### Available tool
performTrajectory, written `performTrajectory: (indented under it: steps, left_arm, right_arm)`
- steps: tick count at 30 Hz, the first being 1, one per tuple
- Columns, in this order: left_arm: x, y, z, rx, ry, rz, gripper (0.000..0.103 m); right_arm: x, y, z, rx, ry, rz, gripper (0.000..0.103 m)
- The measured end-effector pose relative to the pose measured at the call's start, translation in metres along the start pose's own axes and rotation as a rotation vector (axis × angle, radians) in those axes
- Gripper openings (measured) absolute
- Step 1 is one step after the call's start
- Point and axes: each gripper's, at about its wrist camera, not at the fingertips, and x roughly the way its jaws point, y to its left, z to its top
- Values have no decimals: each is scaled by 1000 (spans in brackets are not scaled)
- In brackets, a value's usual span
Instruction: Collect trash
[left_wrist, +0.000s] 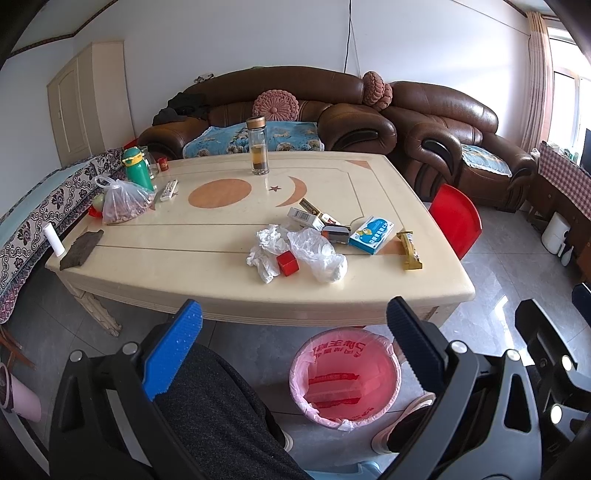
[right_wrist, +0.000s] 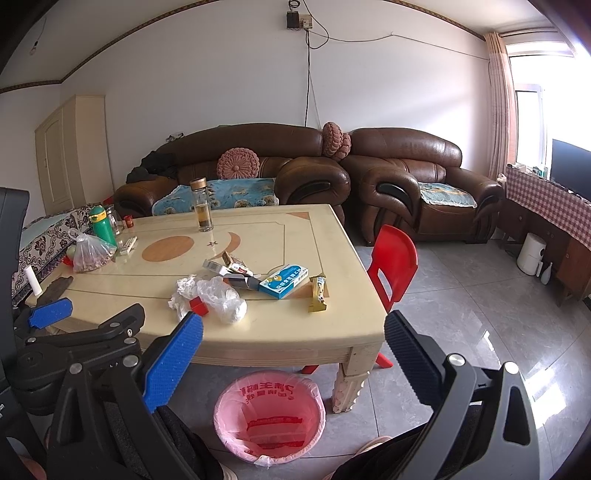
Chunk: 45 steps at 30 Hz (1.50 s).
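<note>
Judging from the pink-lined bin (left_wrist: 344, 380), which looks nearly empty on the floor under the table's (left_wrist: 155, 273) near edge, collection has barely begun — crumpled paper (left_wrist: 266, 251), a clear plastic bag (left_wrist: 319, 254), a small red box (left_wrist: 287, 263), cartons and a blue box (left_wrist: 371, 235) all lie clustered on top. Both the left gripper (left_wrist: 293, 325) and right gripper (right_wrist: 293, 326) hover before the table, fingers spread wide, holding nothing. A glass bottle (left_wrist: 257, 146) and green flask (left_wrist: 137, 168) stand well apart — nothing blocks the reach.

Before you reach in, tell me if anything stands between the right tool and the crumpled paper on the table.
Nothing visible blocks it. The right tool hangs open before the table's near edge, and the crumpled paper lies past bare tabletop. A red block and a plastic bag sit against its right side.
</note>
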Motion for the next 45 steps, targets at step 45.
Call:
performTrajectory:
  steps: [45]
  left_arm:
    - [124,42,41,-42,136,-55,98]
  right_arm:
    - [139,-46,15,-13,36,-24,96]
